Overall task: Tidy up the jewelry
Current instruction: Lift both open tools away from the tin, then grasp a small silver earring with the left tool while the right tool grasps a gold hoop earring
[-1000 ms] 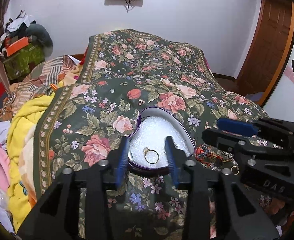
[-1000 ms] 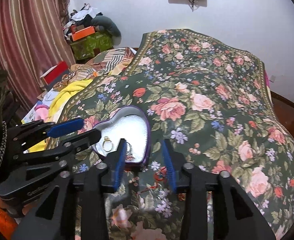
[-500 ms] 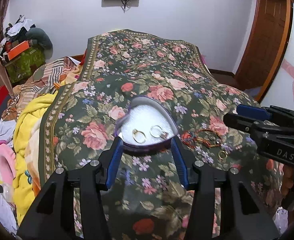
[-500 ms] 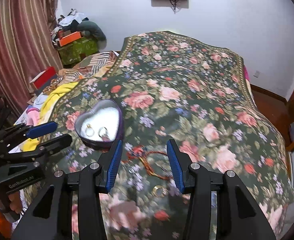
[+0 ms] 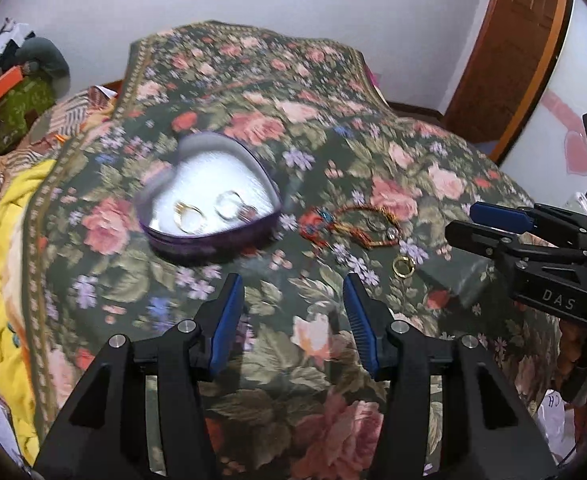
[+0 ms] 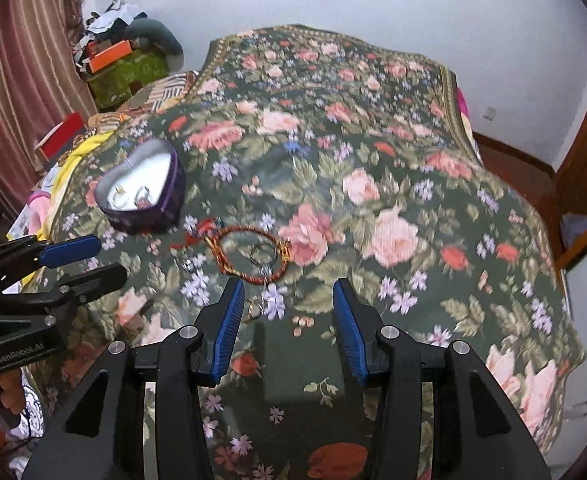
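— Comparing with a second ago, what is changed?
— Both grippers have been drawn back from the heart-shaped box (image 5: 209,216); two rings (image 5: 189,216) are now seen inside. Left gripper (image 5: 291,320) and right gripper (image 6: 285,320) are spread wide, empty.
— What is shown by one view only?
— The gold ring (image 5: 403,267) is seen clearly only from the left wrist; the red bracelet (image 6: 249,256) is left beside the box.

Open bedspread (image 6: 393,184) right of heart tin (image 6: 141,196); bracelet (image 6: 249,254), gold ring (image 5: 403,267) lie near front edge.
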